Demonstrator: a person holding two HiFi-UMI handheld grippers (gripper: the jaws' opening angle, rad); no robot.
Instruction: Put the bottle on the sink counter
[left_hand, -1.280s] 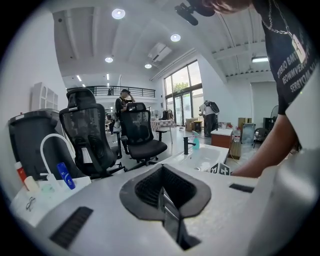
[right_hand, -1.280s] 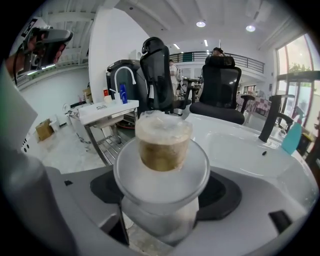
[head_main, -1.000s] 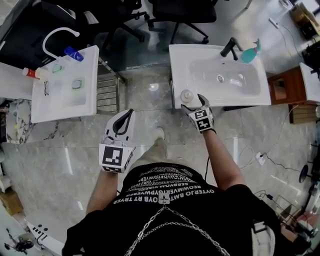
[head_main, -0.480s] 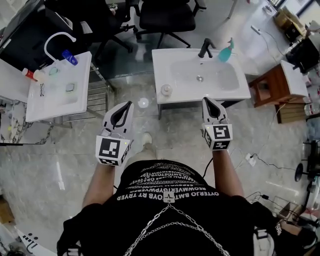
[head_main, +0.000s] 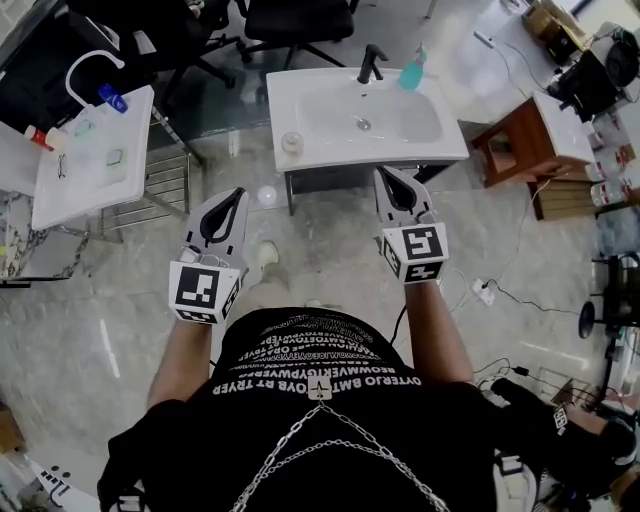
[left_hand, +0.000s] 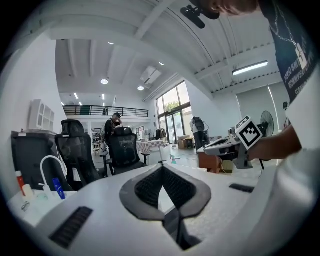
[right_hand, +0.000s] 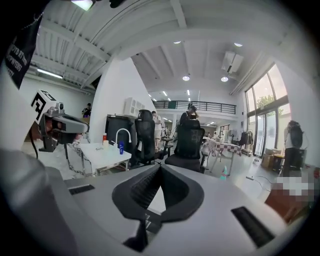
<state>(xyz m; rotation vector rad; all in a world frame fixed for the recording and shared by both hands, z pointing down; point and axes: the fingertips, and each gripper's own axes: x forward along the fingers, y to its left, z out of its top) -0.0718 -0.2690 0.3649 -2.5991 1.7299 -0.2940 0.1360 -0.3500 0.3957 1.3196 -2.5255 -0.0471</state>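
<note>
Since the bottle (head_main: 292, 143) already stands on the sink tabletop (head_main: 370, 157), at its front left corner in the upper middle of the frame, we reckon the task is done. The step in hand is just backing off.

Right gripper (head_main: 384, 173): fingers (right_hand: 145, 192) pressed together, nothing between them. Left gripper (head_main: 236, 191): fingers (left_hand: 149, 186) likewise tight together, empty. Both hang mid-frame over the floor (head_main: 330, 230), well apart from the bottle.

To do it well, we'd keep both grippers in front of us and pull straight back, with no sideways swing toward that corner. The bottle looks close to the edge, so a bump could probably tip it off. We see no reason to go near the tap (head_main: 371, 62) or the teal spray bottle (head_main: 412, 74) at the back.

Versus a second ago:
- Right gripper was up at the bottle with fingers spread beside it; now it's withdrawn and closed.
- Sink tabletop sits higher and smaller in frame, so we've stepped back.
- Left gripper is unchanged, and the bottle is on the same corner.
</note>
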